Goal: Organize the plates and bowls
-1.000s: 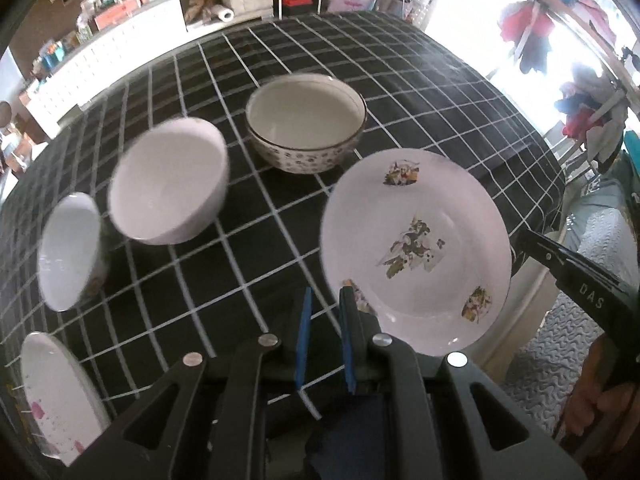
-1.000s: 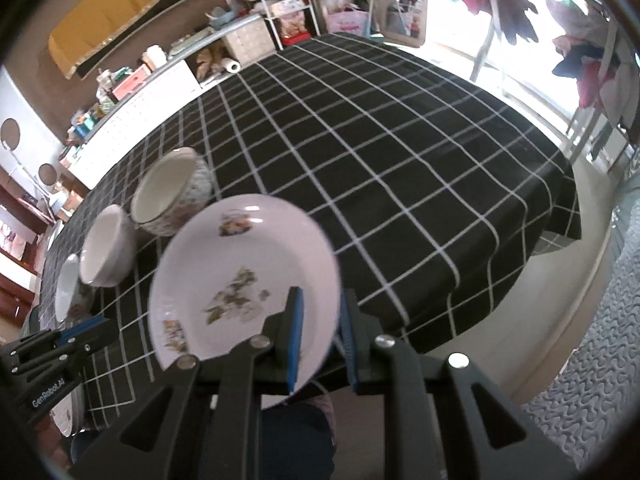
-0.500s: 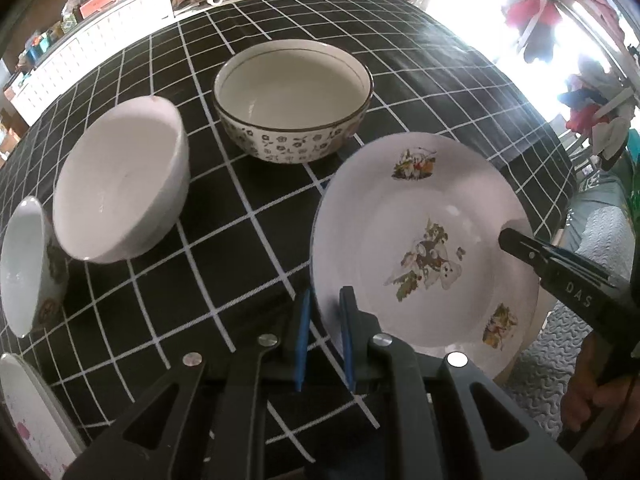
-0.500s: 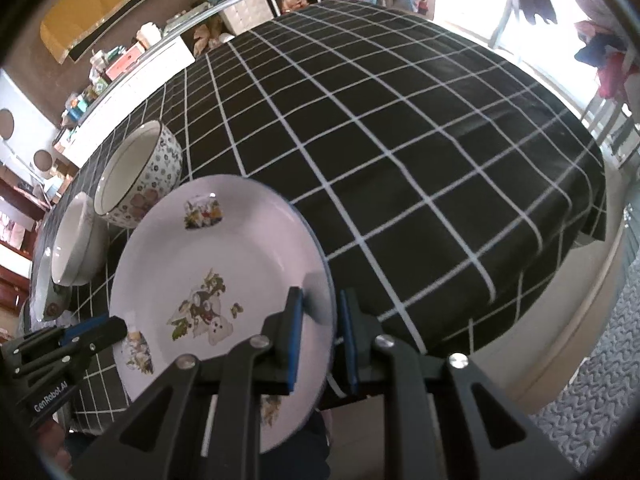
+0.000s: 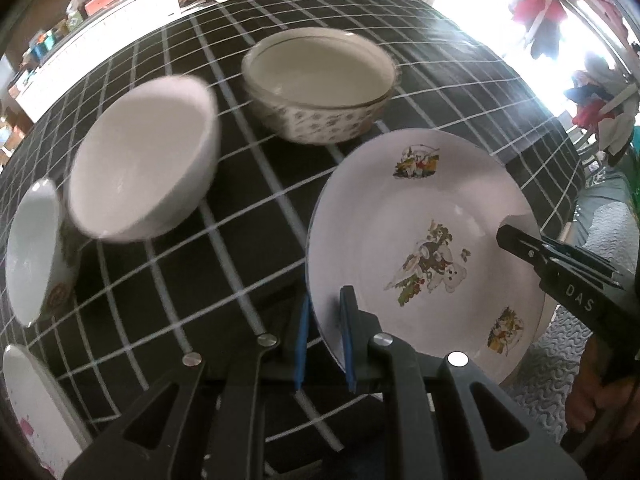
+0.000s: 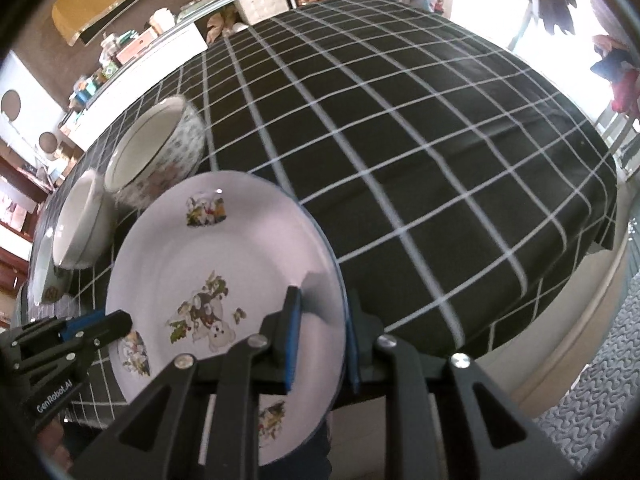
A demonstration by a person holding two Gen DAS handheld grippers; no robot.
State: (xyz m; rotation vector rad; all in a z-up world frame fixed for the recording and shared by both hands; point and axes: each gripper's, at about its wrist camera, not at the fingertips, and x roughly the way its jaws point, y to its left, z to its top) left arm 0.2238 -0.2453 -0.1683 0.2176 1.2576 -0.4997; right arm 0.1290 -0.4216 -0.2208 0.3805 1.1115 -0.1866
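A white plate with cartoon animal prints (image 5: 424,240) (image 6: 224,276) is held tilted above the table's near edge. My right gripper (image 6: 320,336) is shut on its right rim and shows at the right in the left wrist view (image 5: 560,268). My left gripper (image 5: 324,332) has its jaws around the plate's left rim, with a small gap showing; it shows at the lower left in the right wrist view (image 6: 72,336). A patterned bowl (image 5: 320,84) (image 6: 160,152), a plain white bowl (image 5: 144,168) (image 6: 80,224) and a small white bowl (image 5: 32,248) stand on the table.
The table has a black cloth with white grid lines (image 6: 400,120). Another white plate (image 5: 32,412) lies at the near left. Shelves with clutter (image 6: 132,48) stand behind the table. The floor (image 6: 592,408) lies past the table's near right edge.
The plate has moved closer to my left gripper, and its left rim now sits between the left jaws. The bowls look nearer in both views.
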